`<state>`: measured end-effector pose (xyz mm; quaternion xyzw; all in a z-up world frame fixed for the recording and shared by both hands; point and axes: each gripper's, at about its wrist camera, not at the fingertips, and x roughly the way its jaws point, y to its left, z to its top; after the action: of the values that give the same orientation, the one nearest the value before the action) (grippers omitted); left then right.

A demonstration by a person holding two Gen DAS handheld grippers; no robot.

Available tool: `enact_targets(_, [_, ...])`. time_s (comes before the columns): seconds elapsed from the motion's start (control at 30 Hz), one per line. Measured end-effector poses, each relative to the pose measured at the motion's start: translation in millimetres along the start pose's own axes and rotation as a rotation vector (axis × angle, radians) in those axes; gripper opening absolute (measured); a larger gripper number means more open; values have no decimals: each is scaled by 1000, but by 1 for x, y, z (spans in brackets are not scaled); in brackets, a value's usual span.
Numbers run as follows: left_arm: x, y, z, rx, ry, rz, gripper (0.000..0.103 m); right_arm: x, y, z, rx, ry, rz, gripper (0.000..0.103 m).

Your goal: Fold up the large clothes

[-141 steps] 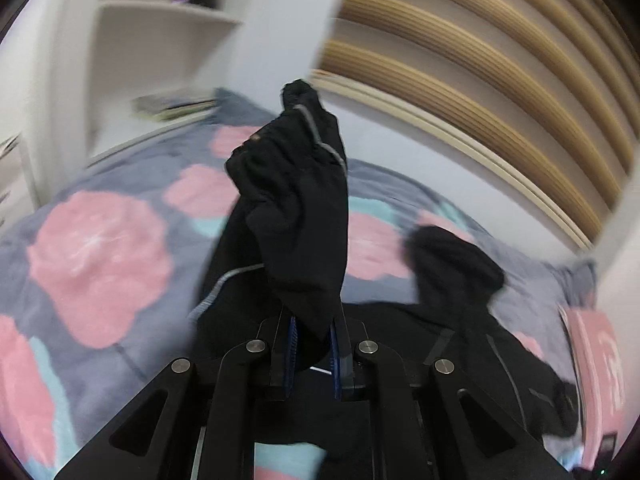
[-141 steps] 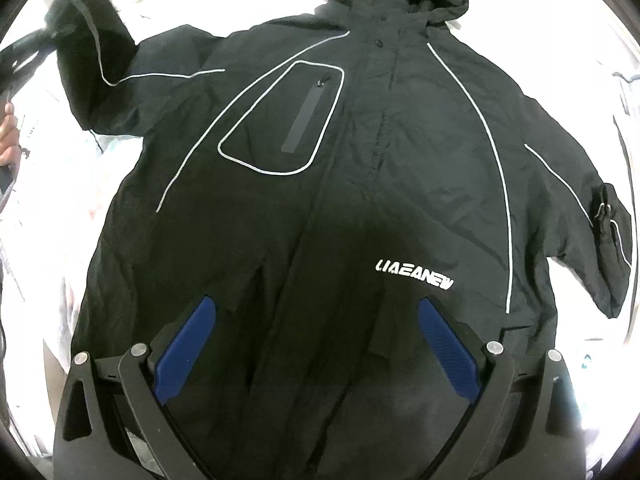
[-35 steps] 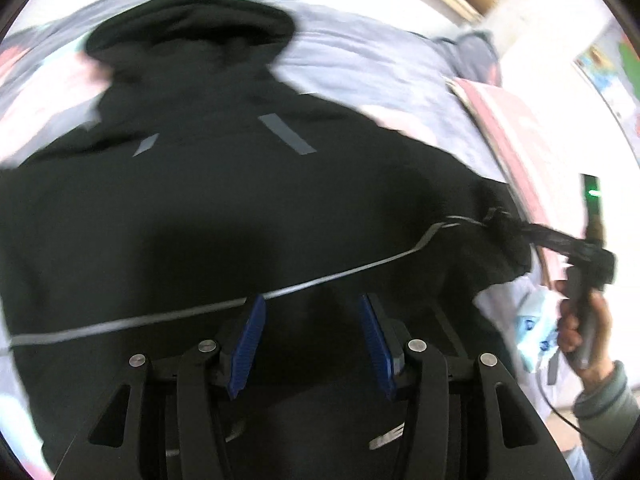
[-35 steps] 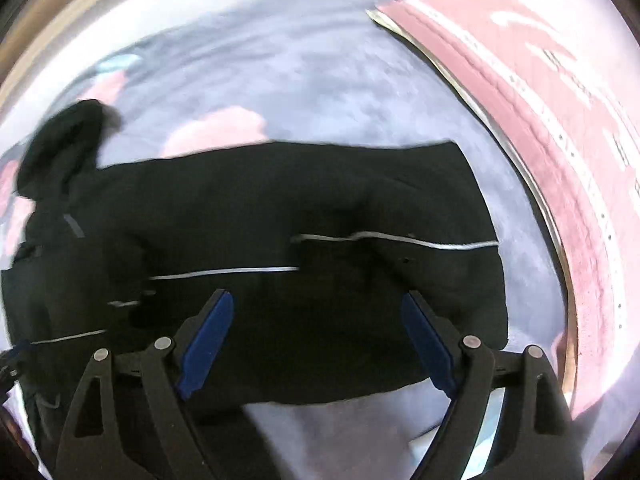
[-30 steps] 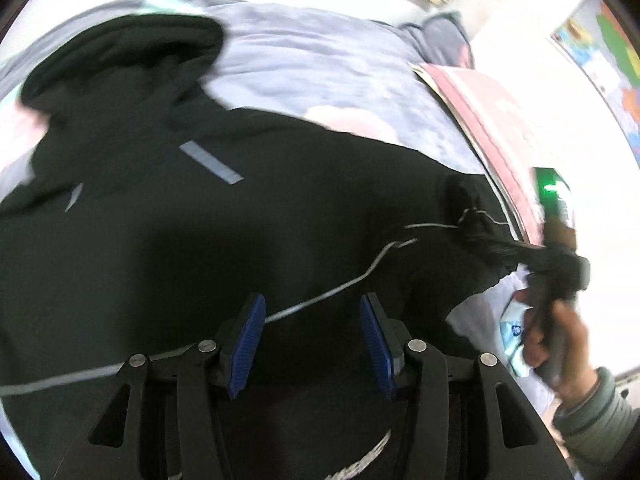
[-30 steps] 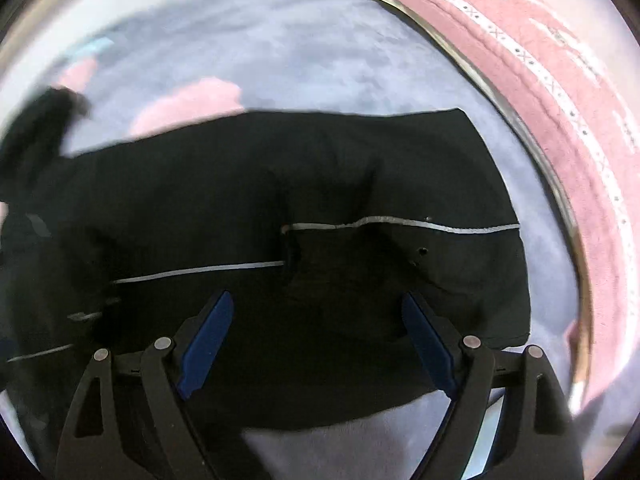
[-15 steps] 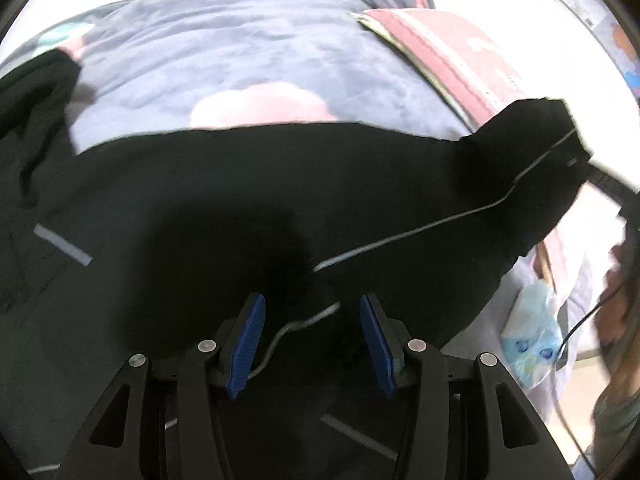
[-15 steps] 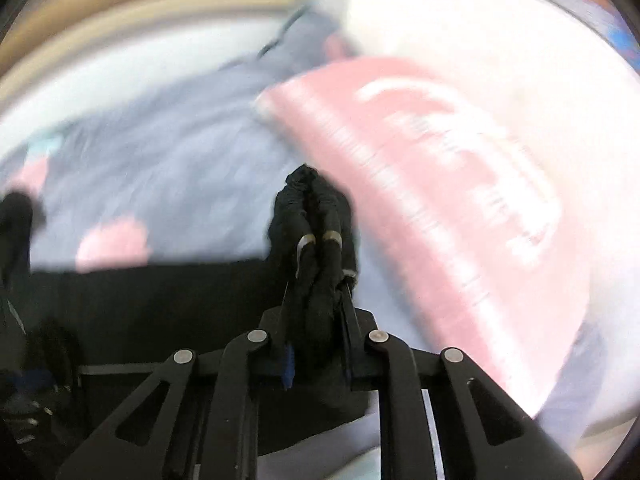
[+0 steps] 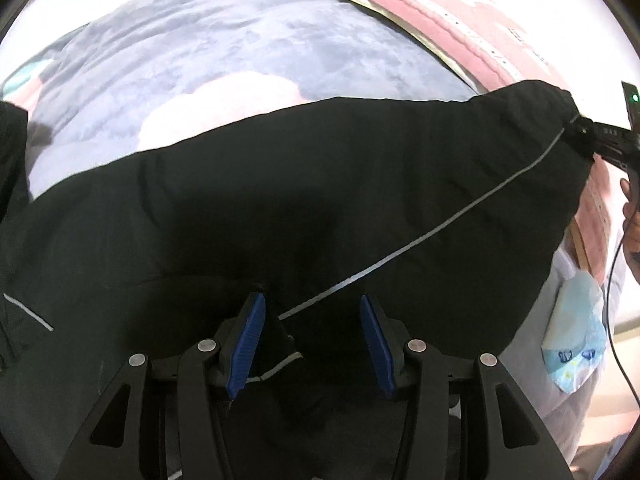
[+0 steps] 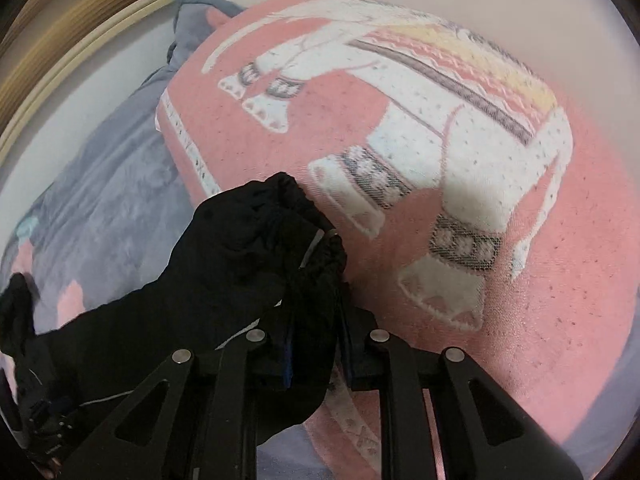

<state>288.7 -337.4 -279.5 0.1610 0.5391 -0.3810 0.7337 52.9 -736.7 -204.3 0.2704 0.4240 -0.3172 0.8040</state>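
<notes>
We see the black jacket (image 9: 320, 200) spread across the bed (image 9: 240, 40) — one corner lifted off it, clamped in the closed right tongs (image 10: 316, 344) in front of the pink blanket (image 10: 440, 160). Left tongs (image 9: 312, 336) gape open just above the jacket, gripping nothing.

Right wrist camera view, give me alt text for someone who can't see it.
The right tool is shut on a bunched fold of the black jacket, held up in front of a pink pillow with a white animal pattern. A grey floral blanket lies behind, at left.
</notes>
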Motion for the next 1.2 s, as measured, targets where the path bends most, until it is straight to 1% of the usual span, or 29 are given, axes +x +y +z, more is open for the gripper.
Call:
enact_targets(0.07, [5, 2, -1, 6, 6, 4, 50, -3, 7, 3, -13, -8, 1, 19])
enact_targets(0.1, [10, 5, -2, -1, 20, 5, 50, -4, 13, 3, -35, -6, -30, 19])
enact_targets(0.17, [7, 7, 0, -33, 28, -3, 50, -11, 23, 6, -67, 11, -48, 19])
enact_targets(0.23, [-18, 8, 0, -58, -7, -55, 50, -24, 38, 6, -80, 6, -3, 19])
enact_targets(0.3, [-55, 14, -10, -86, -63, -131, 50, -43, 61, 4, -106, -16, 47, 18])
enact_targets(0.33, [-74, 19, -17, -96, -90, -141, 50, -54, 79, 0, -130, -27, 76, 18])
enact_targets(0.43, [-123, 42, -45, -138, -149, -102, 50, -84, 134, -16, -198, -31, 172, 18])
enact_targets(0.47, [-137, 53, -55, -167, -166, -85, 50, -94, 157, -25, -229, -33, 200, 18])
enact_targets(0.5, [-155, 69, -73, -209, -187, -64, 50, -103, 182, -33, -263, -36, 227, 18])
enact_targets(0.53, [-165, 80, -83, -240, -201, -49, 50, -106, 203, -42, -289, -37, 246, 18])
enact_targets(0.57, [-177, 94, -92, -279, -214, -29, 50, -115, 234, -54, -334, -39, 274, 18])
enact_targets(0.63, [-203, 123, -127, -362, -237, 40, 50, -129, 279, -77, -399, -41, 316, 18])
enact_targets(0.67, [-218, 140, -150, -406, -251, 88, 50, -137, 311, -93, -451, -40, 348, 18])
enact_targets(0.7, [-228, 148, -167, -438, -254, 120, 50, -143, 340, -107, -500, -32, 383, 18])
enact_targets(0.73, [-242, 164, -192, -487, -254, 157, 50, -147, 361, -120, -528, -6, 424, 19])
enact_targets(0.77, [-250, 172, -206, -520, -256, 177, 50, -148, 381, -131, -543, 30, 469, 19])
enact_targets(0.8, [-260, 182, -223, -558, -258, 199, 50, -148, 411, -148, -570, 86, 530, 19])
enact_targets(0.83, [-273, 198, -247, -605, -262, 223, 50, -153, 426, -162, -594, 101, 551, 19])
enact_targets(0.9, [-289, 215, -277, -663, -273, 255, 50, -158, 476, -201, -700, 109, 566, 19])
enact_targets(0.97, [-305, 233, -307, -723, -287, 298, 50, -159, 507, -232, -753, 139, 591, 19])
enact_targets(1.0, [-308, 237, -315, -745, -294, 307, 50, -156, 526, -250, -786, 162, 603, 19])
enact_targets(1.03, [-311, 242, -327, -772, -302, 311, 50, -151, 545, -270, -826, 175, 590, 19])
enact_targets(1.1, [-312, 246, -348, -800, -313, 314, 51, -131, 576, -307, -904, 201, 536, 21])
enact_targets(1.17, [-299, 249, -356, -809, -302, 334, 51, -101, 596, -337, -969, 225, 459, 22])
enact_targets(1.2, [-292, 249, -357, -818, -291, 347, 51, -87, 606, -353, -1004, 251, 427, 23])
